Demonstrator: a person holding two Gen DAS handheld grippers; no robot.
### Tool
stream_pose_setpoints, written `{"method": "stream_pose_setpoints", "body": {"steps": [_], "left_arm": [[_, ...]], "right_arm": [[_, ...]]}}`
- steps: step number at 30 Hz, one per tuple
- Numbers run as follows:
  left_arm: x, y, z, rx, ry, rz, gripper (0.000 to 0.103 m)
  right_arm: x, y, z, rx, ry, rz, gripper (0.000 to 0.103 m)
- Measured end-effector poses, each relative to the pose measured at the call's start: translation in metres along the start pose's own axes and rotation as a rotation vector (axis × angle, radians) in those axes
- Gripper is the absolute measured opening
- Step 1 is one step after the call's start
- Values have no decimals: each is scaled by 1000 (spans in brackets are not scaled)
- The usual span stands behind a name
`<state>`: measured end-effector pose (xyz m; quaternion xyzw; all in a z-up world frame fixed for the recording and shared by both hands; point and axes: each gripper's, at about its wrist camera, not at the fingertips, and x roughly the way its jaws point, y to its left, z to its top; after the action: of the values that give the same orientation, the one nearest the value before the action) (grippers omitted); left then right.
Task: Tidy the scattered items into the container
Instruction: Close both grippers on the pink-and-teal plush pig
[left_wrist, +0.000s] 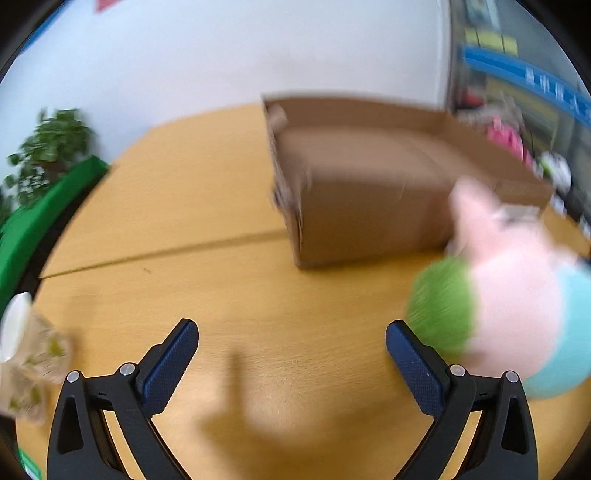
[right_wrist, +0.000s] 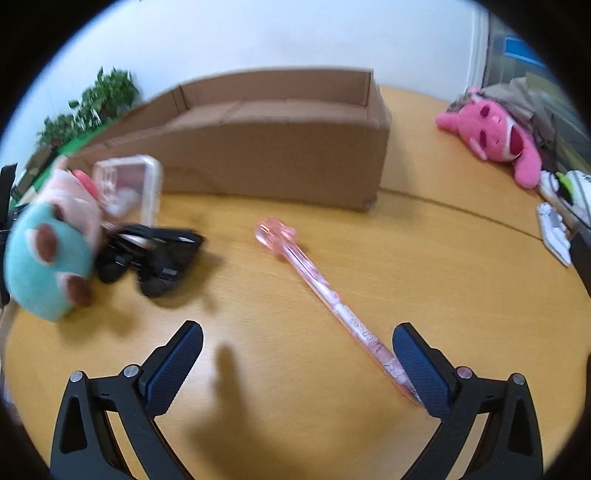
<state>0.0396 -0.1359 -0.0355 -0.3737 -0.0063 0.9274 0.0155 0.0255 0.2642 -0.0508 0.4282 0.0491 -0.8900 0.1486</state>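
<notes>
The right tool (right_wrist: 297, 363) is hanging wide open and empty over the table (right_wrist: 424, 266), with the pink pen (right_wrist: 321, 288) lying diagonally just ahead, its near end beside the right-hand finger and its bulbous cap pointing toward the cardboard box (right_wrist: 280, 158). The pen is looking light, stiff and slick, so a pinch across the mid-barrel is probably suiting it best, since it may roll. The left tool (left_wrist: 291, 363) is also gaping empty, with the soft plush toy (left_wrist: 517, 306) just beside its right finger, squashy enough to grab anywhere on the body.
</notes>
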Motion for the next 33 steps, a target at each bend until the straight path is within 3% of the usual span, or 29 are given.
{"method": "stream_pose_setpoints", "body": {"steps": [3,7,11,17,23,27,33], "left_arm": [[-40,-6,8,-73,-68,-86,103],[-59,-30,16,-140,-86,-174,103],[-48,-56,19,-242,-46,-292,103],[-11,-79,11,-318,64,-358,103],[5,-85,11,-309,106,-295,102],[13,-91,10,-270,140,-244,94],[20,-88,11,-260,163,-269,94]], "right_arm": [[-23,25,5,-12,-61,21,103],[-48,68,18,-80,-137,79,103],[-64,102,30,-148,-174,155,102],[-70,131,42,-193,-159,186,102],[-60,150,50,-214,-134,212,102],[-44,161,56,-229,-96,273,102],[-17,174,57,-244,-10,289,102]]}}
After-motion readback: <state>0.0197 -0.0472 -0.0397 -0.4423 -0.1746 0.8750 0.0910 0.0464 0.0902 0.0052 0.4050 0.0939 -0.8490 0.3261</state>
